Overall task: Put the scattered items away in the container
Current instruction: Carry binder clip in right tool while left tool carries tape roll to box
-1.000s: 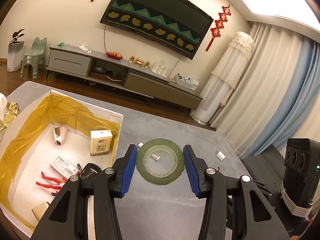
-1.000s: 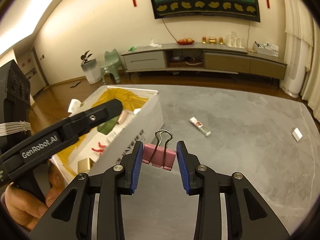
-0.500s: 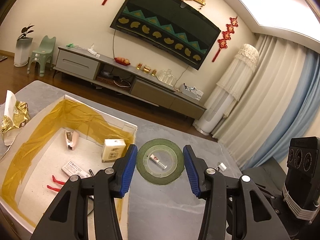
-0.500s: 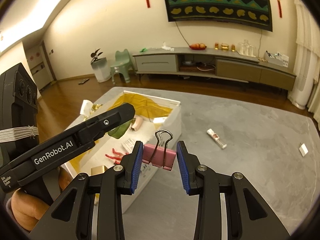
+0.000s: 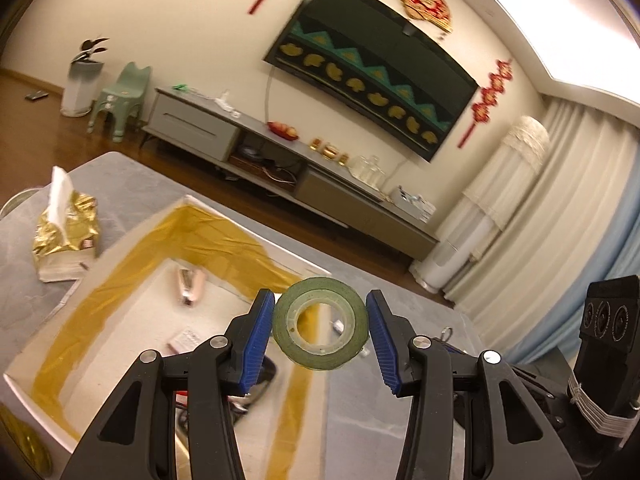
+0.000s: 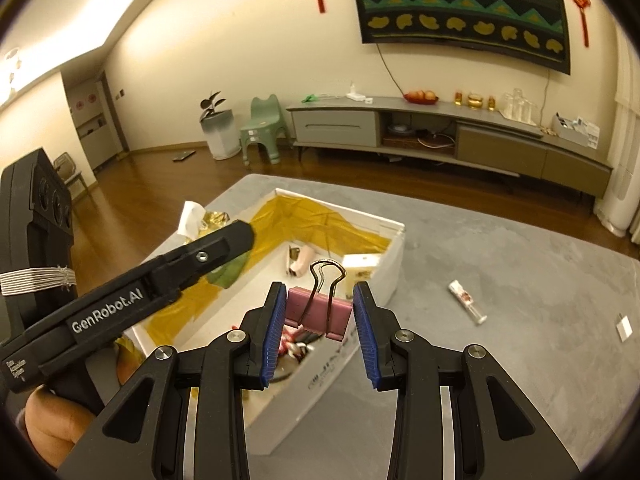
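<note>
Clutter is partly cleared: the white box (image 6: 372, 280) with its yellow lining already holds a pink stapler (image 5: 191, 284), a small carton (image 6: 362, 266), a printed packet (image 5: 185, 338) and some red bits near its front corner.

Your left gripper (image 5: 320, 330) has its blue pads closed on a roll of green tape (image 5: 320, 324), held upright and facing the lens, above the box's right-hand rim at about 12 o'clock from the fingers. Your right gripper (image 6: 320, 320) pinches a pink binder clip (image 6: 318, 310) by its sides, wire handles standing up, just over the box's near corner. Both loads look ready to drop in, though neither is released yet.

Left on the grey tabletop (image 6: 500, 272), in the right wrist view, you have a small clear tube with a red label (image 6: 466, 302) at roughly 2 o'clock from the clip, and a small white tab (image 6: 623, 326) farther out at 3 o'clock. A gold tissue pack (image 5: 66, 236) sits at 10 o'clock outside the box; you cannot tell whether it counts as clutter.

My judgement: well past halfway, with two drops and two small pickups remaining.
</note>
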A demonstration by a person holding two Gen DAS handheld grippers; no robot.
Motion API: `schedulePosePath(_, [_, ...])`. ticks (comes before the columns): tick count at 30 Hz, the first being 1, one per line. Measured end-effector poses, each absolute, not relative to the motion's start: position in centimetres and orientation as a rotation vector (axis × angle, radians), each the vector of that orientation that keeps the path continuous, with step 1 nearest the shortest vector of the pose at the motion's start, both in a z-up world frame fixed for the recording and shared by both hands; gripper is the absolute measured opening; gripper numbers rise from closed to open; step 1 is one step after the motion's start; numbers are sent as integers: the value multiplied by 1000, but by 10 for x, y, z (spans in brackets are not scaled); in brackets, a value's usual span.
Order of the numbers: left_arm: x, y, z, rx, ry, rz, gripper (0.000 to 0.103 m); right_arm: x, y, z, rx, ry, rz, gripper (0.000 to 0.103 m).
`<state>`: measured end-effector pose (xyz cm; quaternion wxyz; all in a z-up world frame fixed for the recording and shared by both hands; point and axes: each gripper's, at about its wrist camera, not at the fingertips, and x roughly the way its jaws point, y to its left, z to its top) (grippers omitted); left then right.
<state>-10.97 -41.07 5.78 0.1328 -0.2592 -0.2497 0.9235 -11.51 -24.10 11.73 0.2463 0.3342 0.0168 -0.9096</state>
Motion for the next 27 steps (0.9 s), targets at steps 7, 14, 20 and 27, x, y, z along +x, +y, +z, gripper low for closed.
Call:
schedulePosePath(7, [-110,-443,52,-745,-810,2724,49,-125,-254,113,913,50,-2451,36])
schedulePosePath(14, [-111,-468,44,-758,-909,2774,49,-136,-266,111,926,67,-2412,36])
schedulePosePath(20, [-111,-482,36,-774,-992,2783,49,-148,-279,111,933,78,-2372,36])
schedulePosePath(27, [-113,-489,30,-805,-1036,2806,49,-169,-300,104,973,85,-2314,36])
